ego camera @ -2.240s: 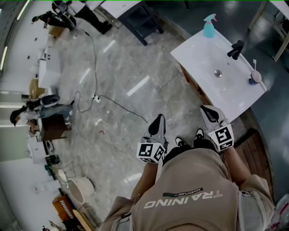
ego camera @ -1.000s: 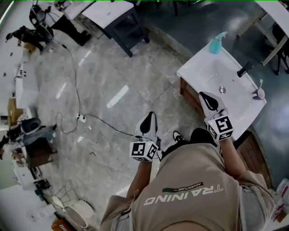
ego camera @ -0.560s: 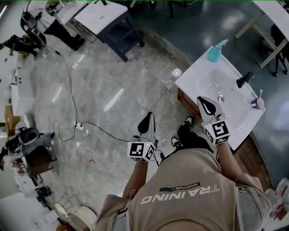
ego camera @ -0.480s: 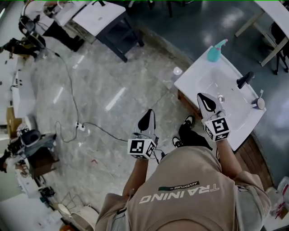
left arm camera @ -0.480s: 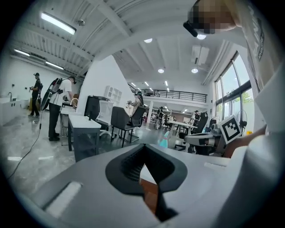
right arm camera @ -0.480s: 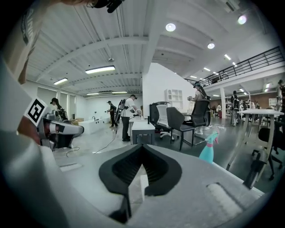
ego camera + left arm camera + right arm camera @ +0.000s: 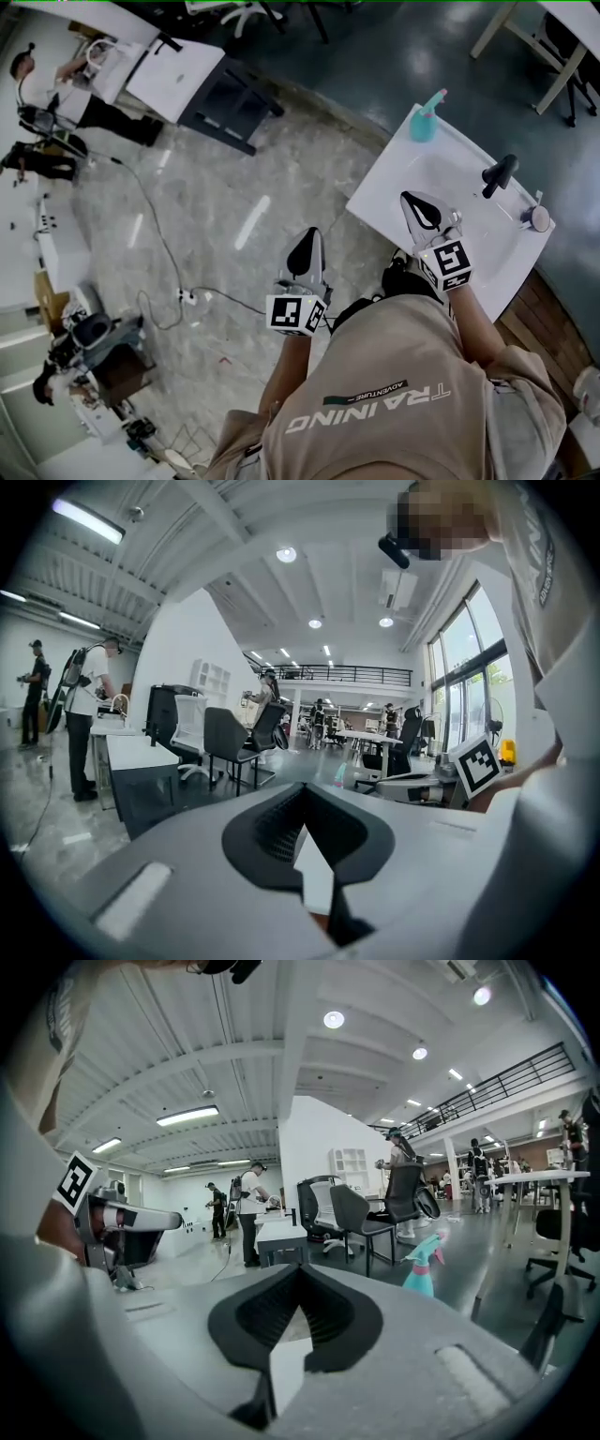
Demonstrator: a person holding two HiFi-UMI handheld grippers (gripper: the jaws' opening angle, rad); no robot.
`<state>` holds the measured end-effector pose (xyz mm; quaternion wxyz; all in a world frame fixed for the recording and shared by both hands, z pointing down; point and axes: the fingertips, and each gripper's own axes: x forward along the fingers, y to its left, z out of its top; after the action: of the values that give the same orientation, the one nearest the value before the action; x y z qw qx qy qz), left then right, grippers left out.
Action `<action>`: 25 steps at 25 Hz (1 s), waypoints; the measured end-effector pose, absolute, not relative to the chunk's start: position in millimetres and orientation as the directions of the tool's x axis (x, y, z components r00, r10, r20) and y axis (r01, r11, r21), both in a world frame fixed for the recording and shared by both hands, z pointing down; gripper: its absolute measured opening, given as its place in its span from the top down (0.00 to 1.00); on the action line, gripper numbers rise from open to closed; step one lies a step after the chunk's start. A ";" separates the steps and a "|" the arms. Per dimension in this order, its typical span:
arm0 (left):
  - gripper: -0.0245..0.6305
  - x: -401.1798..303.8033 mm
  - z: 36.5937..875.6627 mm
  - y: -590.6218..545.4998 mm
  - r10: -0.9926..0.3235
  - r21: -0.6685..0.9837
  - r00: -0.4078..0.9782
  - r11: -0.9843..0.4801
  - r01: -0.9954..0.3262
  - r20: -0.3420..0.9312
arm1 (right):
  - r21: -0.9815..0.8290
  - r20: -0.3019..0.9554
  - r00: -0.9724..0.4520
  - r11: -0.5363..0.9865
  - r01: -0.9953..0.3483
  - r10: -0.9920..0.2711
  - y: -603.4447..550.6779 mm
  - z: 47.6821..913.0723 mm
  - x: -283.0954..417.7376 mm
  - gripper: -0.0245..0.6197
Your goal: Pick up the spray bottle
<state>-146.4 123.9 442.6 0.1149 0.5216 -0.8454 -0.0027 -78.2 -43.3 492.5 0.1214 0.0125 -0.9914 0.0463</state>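
View from above, read left to right. Far left: a white-topped table (image 7: pixel 173 77) on a dark frame stands on a glossy, stone-patterned floor (image 7: pixel 281 159) and plays no part in the task.

Left gripper (image 7: pixel 305 251): clenched on nothing, its ribbed black pads meeting at the tips in the left gripper view; it hangs over bare floor, well apart from the surface (image 7: pixel 380 197), probably because it is the idle one here.

Surface: a smooth white slab with a shallow moulded basin, its near left corner just beside the person; it is the only support that bears task things.

Spray bottle (image 7: pixel 424 122): upright at the far left corner of the surface, untouched; translucent teal body, most likely thin plastic, with a paler trigger head, a narrow neck above a wider base, so light and easy to tip; in the right gripper view it stands ahead and to the right of the jaws, not between them.

Right gripper (image 7: pixel 419 208): clenched and empty, poised over the near part of the surface and pointing toward the bottle; the likelier one to grasp, though it must release first.

Far right: a matt black tap (image 7: pixel 497 175) and a small round cup (image 7: pixel 536 218), well clear of the approach.
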 end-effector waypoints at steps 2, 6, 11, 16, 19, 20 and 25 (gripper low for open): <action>0.93 -146.7 441.6 109.8 -0.892 0.105 -0.407 0.432 -0.896 0.197 | -0.091 0.249 -0.968 0.995 -0.047 -0.023 -53.5 497.7 -76.8 0.96; 0.93 -156.2 447.4 89.0 -0.911 0.100 -0.350 0.378 -0.921 0.216 | -0.082 0.284 -0.958 0.995 -0.065 -0.039 -63.5 498.1 -75.5 0.96; 0.93 -172.5 456.2 53.3 -0.946 0.089 -0.243 0.266 -0.960 0.213 | -0.084 0.324 -0.933 0.977 -0.195 -0.159 -89.0 512.3 -54.3 0.96; 0.93 -183.3 451.4 7.0 -0.974 0.094 -0.111 0.131 -0.987 0.196 | -0.100 0.359 -0.898 0.946 -0.309 -0.255 -103.7 517.0 -47.6 0.96; 0.93 -187.2 458.9 -12.7 -0.982 0.118 -0.014 0.037 -0.992 0.189 | -0.082 0.362 -0.876 0.925 -0.371 -0.319 -107.8 512.4 -55.4 0.96; 0.93 -187.9 459.3 -18.5 -0.983 0.125 0.022 0.002 -0.992 0.185 | -0.077 0.355 -0.869 0.916 -0.395 -0.345 -109.2 507.5 -58.7 0.96; 0.93 -197.7 461.5 -52.8 -0.969 0.125 0.187 -0.168 -0.978 0.161 | -0.047 0.307 -0.834 0.868 -0.495 -0.459 -118.6 484.9 -84.6 0.96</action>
<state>-197.7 -52.8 461.5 0.1001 0.7639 -0.6372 0.0221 -84.6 -118.6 484.9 0.1444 0.2496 -0.9555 0.0622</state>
